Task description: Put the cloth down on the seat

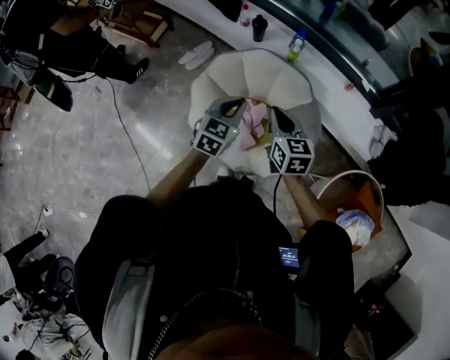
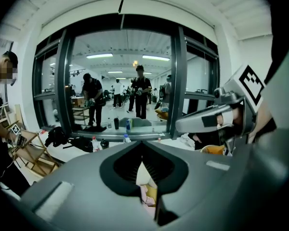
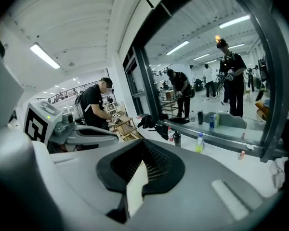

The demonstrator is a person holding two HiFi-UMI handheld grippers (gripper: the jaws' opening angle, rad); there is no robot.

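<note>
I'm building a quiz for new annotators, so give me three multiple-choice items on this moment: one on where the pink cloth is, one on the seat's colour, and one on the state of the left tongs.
1. Where is the pink cloth?
A. flat on the floor
B. held over the seat between the left tongs and the right tongs
C. on the window ledge

2. What colour is the seat?
A. red
B. black
C. cream white

3. How are the left tongs?
A. wide open and empty
B. shut on the pink cloth
C. lying on the floor

Answers:
1. B: the head view shows the cloth bunched between both tongs, above the seat.
2. C: its padded shell is pale cream.
3. B: the left gripper view shows the jaws together with pink fabric pinched in them.
</note>
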